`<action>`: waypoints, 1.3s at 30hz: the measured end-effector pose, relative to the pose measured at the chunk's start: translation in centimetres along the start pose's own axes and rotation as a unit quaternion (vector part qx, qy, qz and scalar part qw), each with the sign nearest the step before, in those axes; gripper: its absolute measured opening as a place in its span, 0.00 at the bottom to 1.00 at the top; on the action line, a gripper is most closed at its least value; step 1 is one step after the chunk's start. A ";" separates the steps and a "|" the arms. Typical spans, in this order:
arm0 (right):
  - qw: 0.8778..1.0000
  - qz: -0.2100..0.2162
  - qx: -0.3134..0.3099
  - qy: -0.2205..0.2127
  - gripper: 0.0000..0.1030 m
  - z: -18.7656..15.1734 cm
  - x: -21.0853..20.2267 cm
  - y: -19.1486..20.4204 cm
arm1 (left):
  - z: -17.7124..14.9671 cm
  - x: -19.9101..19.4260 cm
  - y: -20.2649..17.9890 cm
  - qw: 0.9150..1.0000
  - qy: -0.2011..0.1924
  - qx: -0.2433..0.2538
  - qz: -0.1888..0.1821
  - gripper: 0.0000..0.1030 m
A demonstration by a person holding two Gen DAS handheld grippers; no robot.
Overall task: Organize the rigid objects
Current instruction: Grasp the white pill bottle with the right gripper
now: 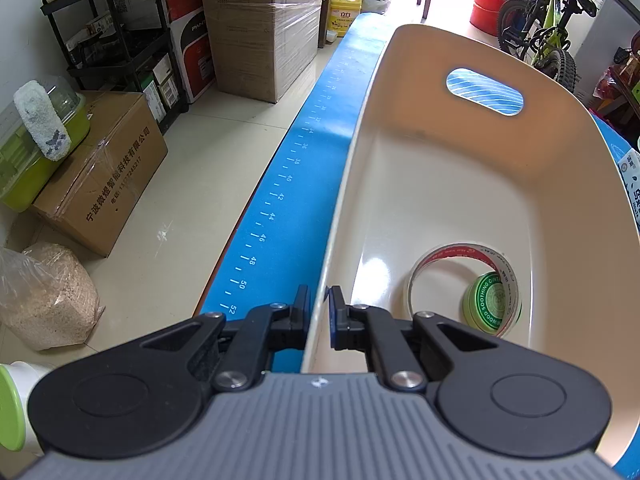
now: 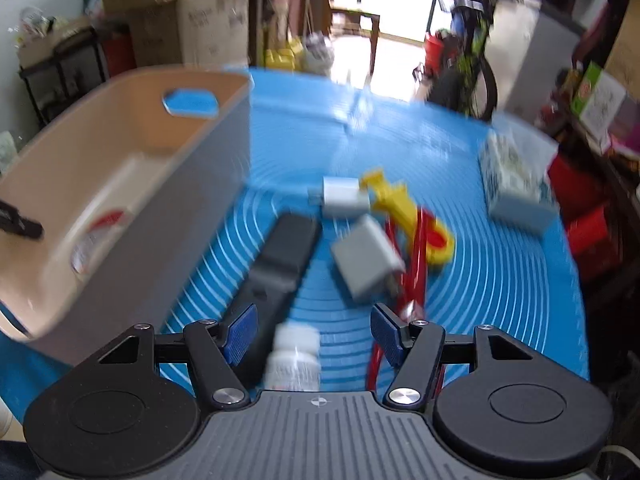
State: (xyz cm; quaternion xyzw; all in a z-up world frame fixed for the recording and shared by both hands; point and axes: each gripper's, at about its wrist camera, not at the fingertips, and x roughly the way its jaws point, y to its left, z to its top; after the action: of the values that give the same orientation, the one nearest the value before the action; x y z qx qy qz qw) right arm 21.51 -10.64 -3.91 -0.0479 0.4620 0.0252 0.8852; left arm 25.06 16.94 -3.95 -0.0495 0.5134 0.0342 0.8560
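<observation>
My left gripper [image 1: 319, 312] is shut on the near rim of a beige plastic bin [image 1: 460, 184], one finger on each side of the wall. Inside the bin lie a roll of clear tape [image 1: 460, 280] and a green round tin [image 1: 486, 304]. In the blurred right wrist view my right gripper [image 2: 312, 332] is open above a small white bottle [image 2: 296, 354] on the blue mat [image 2: 500, 280]. A black remote-like bar [image 2: 280, 256], a grey charger [image 2: 366, 264], a white charger [image 2: 344, 196], a yellow clamp [image 2: 394, 200] and red cables [image 2: 408, 272] lie ahead. The bin [image 2: 132, 184] stands to the left.
A white tissue pack [image 2: 516, 184] sits at the mat's far right. Beyond the table's left edge are cardboard boxes [image 1: 108, 172], a black shelf [image 1: 120, 40] and a bag of grain [image 1: 44, 300] on the floor. A bicycle [image 1: 548, 28] stands at the back.
</observation>
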 end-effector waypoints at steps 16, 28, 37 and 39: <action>0.999 0.006 0.022 0.046 0.47 -2.4 3.4 -0.1 | -0.1 0.0 -0.1 1.000 -0.001 0.003 0.002 0.11; 0.999 -0.010 0.028 -0.016 0.43 -0.1 0.6 -0.4 | -0.1 -0.1 -0.1 1.000 -0.001 0.006 0.004 0.11; 0.995 -0.004 0.034 -0.095 0.43 3.2 -3.1 1.1 | -0.1 -0.1 -0.1 1.000 -0.002 0.007 0.004 0.11; 0.993 0.005 0.030 -0.116 0.43 4.3 -4.0 1.8 | -0.1 -0.1 -0.1 1.000 -0.002 0.007 0.005 0.11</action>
State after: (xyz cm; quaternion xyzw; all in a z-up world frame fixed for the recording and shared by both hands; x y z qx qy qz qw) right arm 22.54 -8.41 1.69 -0.0158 0.3573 0.0212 0.9336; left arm 24.96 16.83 -3.92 -0.0411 0.5122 0.0346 0.8572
